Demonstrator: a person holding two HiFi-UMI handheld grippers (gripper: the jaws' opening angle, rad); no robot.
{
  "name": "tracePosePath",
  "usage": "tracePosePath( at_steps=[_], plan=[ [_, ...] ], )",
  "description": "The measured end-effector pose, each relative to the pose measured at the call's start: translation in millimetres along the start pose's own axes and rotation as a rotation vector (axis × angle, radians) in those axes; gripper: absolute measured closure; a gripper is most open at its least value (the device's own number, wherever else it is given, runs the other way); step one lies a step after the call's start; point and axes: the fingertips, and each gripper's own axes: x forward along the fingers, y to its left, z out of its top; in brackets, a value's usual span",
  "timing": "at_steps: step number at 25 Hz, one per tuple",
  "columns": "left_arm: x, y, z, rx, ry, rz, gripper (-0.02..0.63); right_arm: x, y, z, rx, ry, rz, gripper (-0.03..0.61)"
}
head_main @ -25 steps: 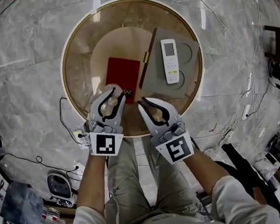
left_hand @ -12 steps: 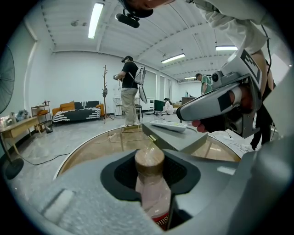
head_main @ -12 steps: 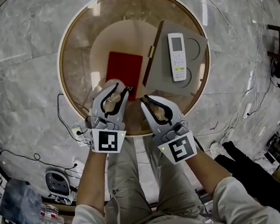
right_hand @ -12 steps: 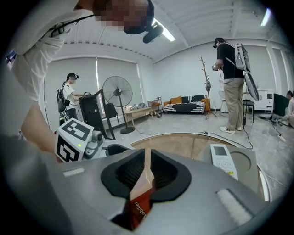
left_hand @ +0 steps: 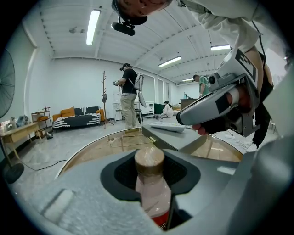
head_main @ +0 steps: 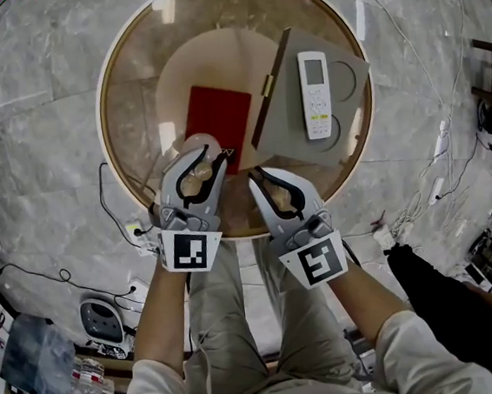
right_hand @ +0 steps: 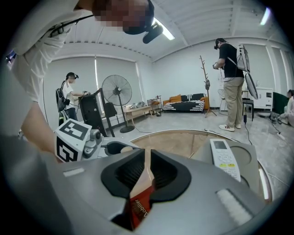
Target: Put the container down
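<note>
The bottle (left_hand: pixel 151 188) I hold lies lengthwise along my left gripper (head_main: pixel 205 159), cap pointing far, over the near-left edge of the round glass table (head_main: pixel 133 81). The jaws are partly apart, clamped on its body. My right gripper (head_main: pixel 258 178), just right, pinches a thin red packet (right_hand: pixel 137 202).

Right tongs (right_hand: pixel 147 159) pinching red packet (right_hand: pixel 139 206), remote (right_hand: pixel 225 158) beyond

Your left gripper (head_main: pixel 199 163) covers most of the bottle (left_hand: pixel 149 183) from above; in its own view the bottle's lower half sinks behind the jaws; the red packet (right_hand: pixel 137 204) clamped in your right gripper (head_main: pixel 256 180) shows only a sliver, its print cut short; the remote's (head_main: pixel 315 93) button labels are too small to read.
</note>
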Motion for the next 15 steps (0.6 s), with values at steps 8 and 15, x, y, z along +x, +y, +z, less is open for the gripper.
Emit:
tracePosePath(
  at_steps=[8,15],
  plan=[
    [1.1,0.6,-0.1,-0.008,-0.021,0.007,0.495,-0.1,-0.1,-3.1,-0.002,0.003,-0.001,0.537],
    [0.9,-1.5,1.8,-0.013,-0.021,-0.014,0.481,-2.9,3.4,-1.6,-0.002,-0.006,0.001,0.535]
  ],
)
